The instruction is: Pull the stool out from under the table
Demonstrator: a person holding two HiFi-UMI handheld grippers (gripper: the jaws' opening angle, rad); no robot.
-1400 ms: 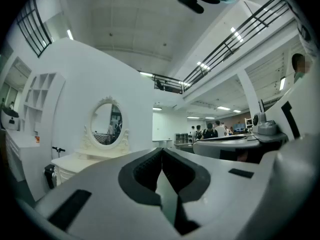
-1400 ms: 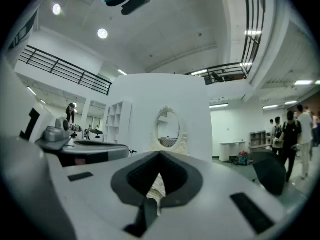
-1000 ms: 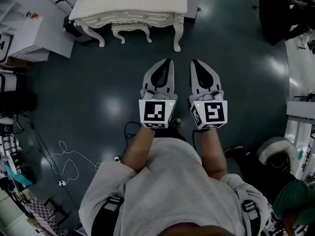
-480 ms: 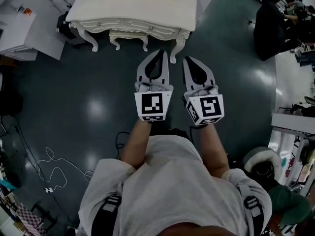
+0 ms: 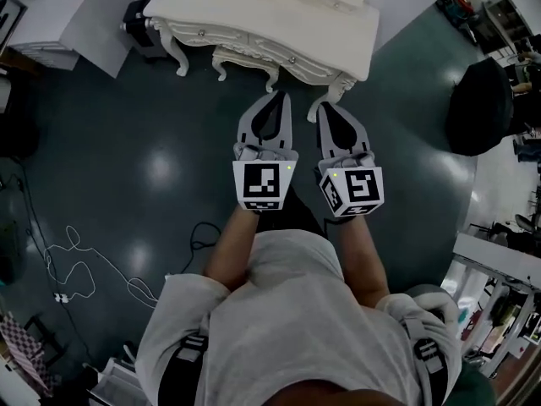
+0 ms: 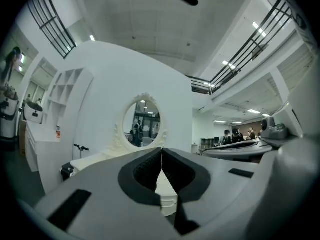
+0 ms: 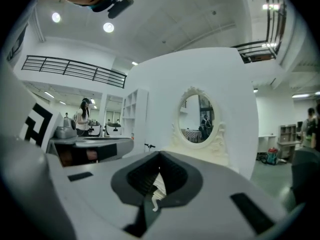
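Observation:
A white carved dressing table (image 5: 262, 11) stands at the top of the head view. The matching stool (image 5: 247, 59) is tucked under it, with only its front rail and two curved legs showing. My left gripper (image 5: 281, 98) is shut and empty, its tips just short of the stool's right leg. My right gripper (image 5: 325, 106) is shut too, holding nothing, beside the table's front right leg (image 5: 314, 108). In the left gripper view the closed jaws (image 6: 161, 153) point at the table and its oval mirror (image 6: 141, 124). The right gripper view shows its closed jaws (image 7: 159, 158) below the mirror (image 7: 198, 119).
A white cabinet (image 5: 46, 11) stands at the top left and a black object (image 5: 139, 25) sits by the table's left end. A white cable (image 5: 76, 269) loops on the dark floor at left. A black chair (image 5: 490, 104) and benches (image 5: 499, 269) are at the right. People stand far behind.
The table and stool have come nearer and shifted right in the head view. Both grippers, still shut, now reach the table's front edge instead of hanging well short of it.

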